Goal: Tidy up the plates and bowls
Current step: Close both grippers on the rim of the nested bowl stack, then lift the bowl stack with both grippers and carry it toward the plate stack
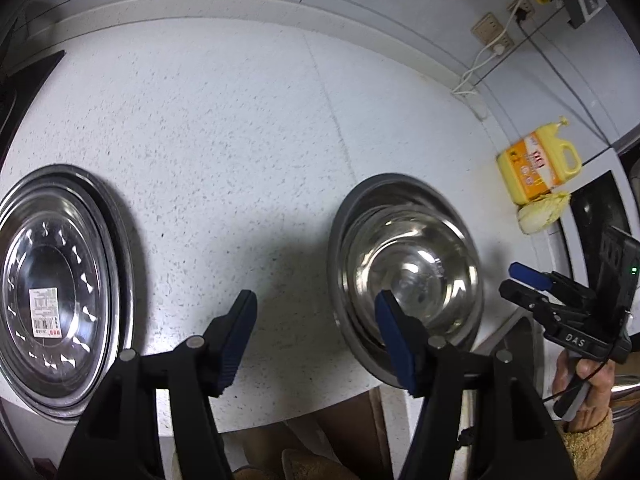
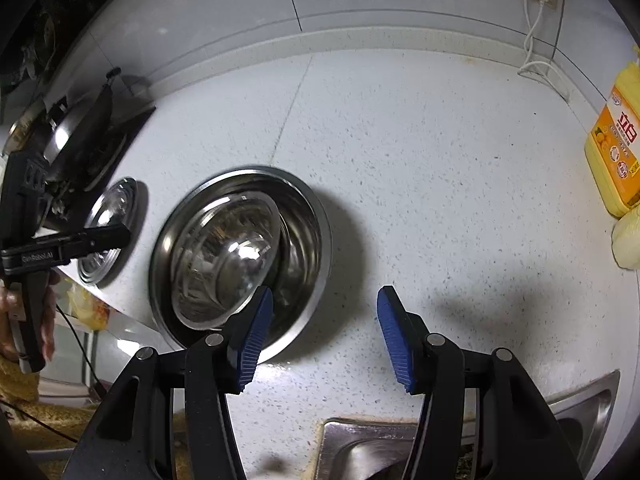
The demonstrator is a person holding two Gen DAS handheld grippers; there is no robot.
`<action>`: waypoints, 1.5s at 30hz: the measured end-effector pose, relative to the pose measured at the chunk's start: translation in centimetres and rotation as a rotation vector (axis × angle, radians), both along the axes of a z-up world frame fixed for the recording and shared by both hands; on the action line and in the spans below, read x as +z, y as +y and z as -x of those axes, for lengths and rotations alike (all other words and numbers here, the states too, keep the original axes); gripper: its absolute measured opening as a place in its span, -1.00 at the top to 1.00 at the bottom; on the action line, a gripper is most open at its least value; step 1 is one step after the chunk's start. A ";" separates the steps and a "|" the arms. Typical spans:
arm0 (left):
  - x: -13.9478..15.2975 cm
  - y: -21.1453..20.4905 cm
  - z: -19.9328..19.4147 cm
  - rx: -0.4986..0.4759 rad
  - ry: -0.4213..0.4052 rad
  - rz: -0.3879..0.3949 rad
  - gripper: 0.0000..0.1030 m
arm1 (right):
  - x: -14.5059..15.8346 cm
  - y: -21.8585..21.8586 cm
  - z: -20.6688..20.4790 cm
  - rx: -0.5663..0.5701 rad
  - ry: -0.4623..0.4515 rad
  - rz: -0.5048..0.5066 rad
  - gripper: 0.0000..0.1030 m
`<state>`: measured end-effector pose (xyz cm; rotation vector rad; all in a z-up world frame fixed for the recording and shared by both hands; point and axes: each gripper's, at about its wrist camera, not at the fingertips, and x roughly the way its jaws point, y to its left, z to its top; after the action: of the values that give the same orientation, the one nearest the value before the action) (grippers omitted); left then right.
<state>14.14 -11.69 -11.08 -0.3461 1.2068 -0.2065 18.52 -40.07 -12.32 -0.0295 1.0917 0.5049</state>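
A stack of steel plates [image 1: 60, 284] with a price label lies at the left of the speckled counter; it also shows in the right wrist view [image 2: 110, 224]. A small steel bowl [image 1: 412, 276] sits nested inside a larger steel bowl [image 1: 400, 188]; in the right wrist view the small bowl [image 2: 224, 256] lies tilted inside the large one [image 2: 304, 240]. My left gripper [image 1: 316, 328] is open and empty above the counter between plates and bowls. My right gripper [image 2: 324, 328] is open and empty, just right of the bowls; it also shows in the left wrist view [image 1: 512, 280].
A yellow detergent bottle [image 1: 536, 168] and a piece of cabbage [image 1: 540, 212] stand at the right by the wall. A steel sink [image 2: 400, 440] lies at the front right. A wok on a stove [image 2: 80, 132] is at the far left. Wall sockets with a white cable [image 2: 532, 20].
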 end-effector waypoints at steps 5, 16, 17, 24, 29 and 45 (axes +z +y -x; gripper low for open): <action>-0.9 -0.9 -0.5 0.007 0.021 -0.043 -0.16 | -0.8 1.0 -0.5 0.013 0.006 0.057 0.04; -2.9 -1.3 -1.9 0.040 0.080 -0.093 -0.16 | -2.6 2.7 -1.7 0.017 0.041 0.121 0.05; -2.9 -1.5 -2.1 0.040 0.082 -0.095 -0.16 | -2.7 2.6 -1.8 0.016 0.047 0.117 0.05; -3.2 -1.5 -2.7 0.039 0.094 -0.067 -0.14 | -3.8 2.7 -2.6 0.037 0.095 0.085 0.51; -3.7 -1.3 -2.9 0.026 0.101 0.052 0.45 | -3.9 3.2 -2.6 0.051 0.107 0.066 0.69; -2.7 -2.6 -3.3 0.002 0.088 0.117 0.82 | -3.8 3.5 -3.1 0.033 0.127 0.053 0.70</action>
<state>17.40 -14.25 -13.73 -0.4622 1.2837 -0.2624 21.61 -36.59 -16.11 -0.0625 1.2301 0.5126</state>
